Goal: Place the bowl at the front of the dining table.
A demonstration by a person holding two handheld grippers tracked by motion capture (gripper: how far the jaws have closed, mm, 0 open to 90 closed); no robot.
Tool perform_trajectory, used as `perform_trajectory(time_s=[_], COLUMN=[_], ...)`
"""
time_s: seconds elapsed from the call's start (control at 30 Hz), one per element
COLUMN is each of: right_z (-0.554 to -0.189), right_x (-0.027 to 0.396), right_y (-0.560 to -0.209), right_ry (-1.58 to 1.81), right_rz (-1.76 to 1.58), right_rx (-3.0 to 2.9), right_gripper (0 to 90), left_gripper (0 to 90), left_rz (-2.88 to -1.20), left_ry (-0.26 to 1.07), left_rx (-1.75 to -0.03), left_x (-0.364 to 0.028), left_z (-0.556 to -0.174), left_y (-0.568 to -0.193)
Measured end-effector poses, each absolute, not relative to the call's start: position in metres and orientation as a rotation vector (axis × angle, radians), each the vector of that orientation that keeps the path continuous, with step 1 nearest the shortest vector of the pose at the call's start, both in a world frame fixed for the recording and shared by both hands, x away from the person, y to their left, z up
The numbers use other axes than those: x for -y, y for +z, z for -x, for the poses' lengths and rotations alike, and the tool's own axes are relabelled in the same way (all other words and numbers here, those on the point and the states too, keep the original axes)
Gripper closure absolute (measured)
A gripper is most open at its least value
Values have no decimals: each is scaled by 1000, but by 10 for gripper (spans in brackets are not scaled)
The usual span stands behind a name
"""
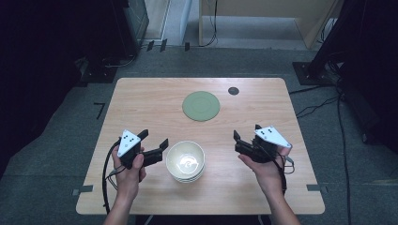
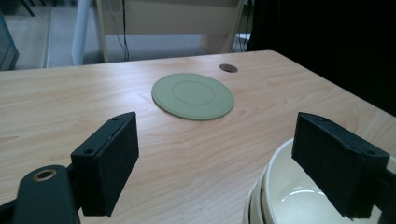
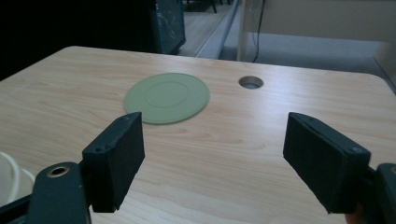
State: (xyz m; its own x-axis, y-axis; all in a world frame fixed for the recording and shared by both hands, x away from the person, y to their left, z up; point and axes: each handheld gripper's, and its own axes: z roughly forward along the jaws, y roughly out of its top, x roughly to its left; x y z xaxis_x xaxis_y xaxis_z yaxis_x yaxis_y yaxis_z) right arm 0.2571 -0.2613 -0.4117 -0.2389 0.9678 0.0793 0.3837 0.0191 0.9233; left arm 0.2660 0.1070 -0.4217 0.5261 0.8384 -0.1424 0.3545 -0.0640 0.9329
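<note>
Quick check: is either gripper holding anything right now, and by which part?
Nothing is held. The left gripper stands open beside the stacked bowls; the right gripper is open over bare table.

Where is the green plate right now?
In the high view the green plate lies flat on the far middle of the table, beyond the stacked white bowls and just left of the small round hole.

A stack of bowls (image 1: 186,161) sits on the surface (image 1: 141,108) near its six o'clock edge. A flat plate (image 1: 201,106) lies well apart from it toward twelve o'clock, a touch to one o'clock. A round hole (image 1: 233,91) lies in the surface just beside the plate, at its two o'clock. The left gripper (image 1: 151,143) hangs just beside the bowls at nine o'clock; the right gripper (image 1: 245,136) stands at their three o'clock, farther off.
</note>
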Motion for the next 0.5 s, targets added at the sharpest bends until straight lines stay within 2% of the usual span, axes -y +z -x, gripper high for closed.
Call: perform_trajectory(time_s=[0.27, 0.33, 0.4, 0.5], right_z=[-259, -257, -257, -254], right_x=[225, 218, 211, 203], right_y=[-400, -401, -403, -405], right_ry=[1301, 1325, 1346, 1402], right_rz=[-1345, -1331, -1333, -1325], right_rx=[-1765, -1805, -1849, -1907], right_gripper=[317, 349, 379, 453], left_gripper=[146, 158, 274, 362], left_rz=[-1742, -1775, -1778, -1810], left_ry=[512, 452, 436, 351], left_rx=[-1021, -1030, -1036, -1029], left_x=[-96, -92, -92, -90], left_z=[-259, -261, -261, -262], left_y=[-432, -438, -439, -441])
